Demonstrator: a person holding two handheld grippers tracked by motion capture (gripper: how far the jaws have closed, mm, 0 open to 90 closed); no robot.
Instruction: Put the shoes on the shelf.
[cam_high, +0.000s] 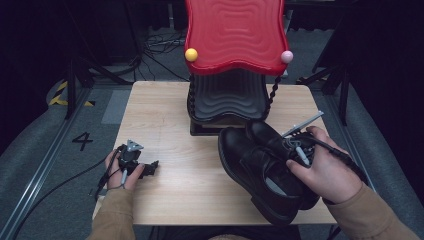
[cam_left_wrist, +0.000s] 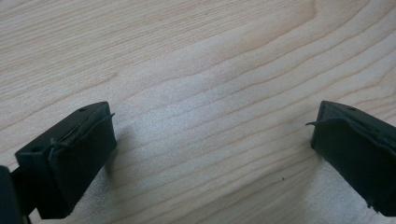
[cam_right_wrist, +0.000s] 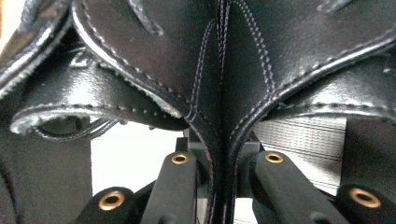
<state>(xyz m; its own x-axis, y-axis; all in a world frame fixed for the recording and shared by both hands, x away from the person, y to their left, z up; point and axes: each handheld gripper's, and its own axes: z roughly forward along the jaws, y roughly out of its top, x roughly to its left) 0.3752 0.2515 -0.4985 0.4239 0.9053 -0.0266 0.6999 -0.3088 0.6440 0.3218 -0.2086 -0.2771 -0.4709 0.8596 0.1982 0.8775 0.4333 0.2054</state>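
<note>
Shoes (cam_high: 260, 165): black leather pair, near the counter's (cam_high: 165, 125) right front corner, long axes running from front edge toward the rack (cam_high: 230, 95) at the back edge. Right gripper (cam_high: 300, 145): jaws pressed together on the shoes' heel seams (cam_right_wrist: 219, 93), pinching both; nearer hand by far. Left gripper (cam_high: 135, 162): jaws spread, empty, resting on bare wood by the left edge; open room between it and the shoes; right edge close.
</note>
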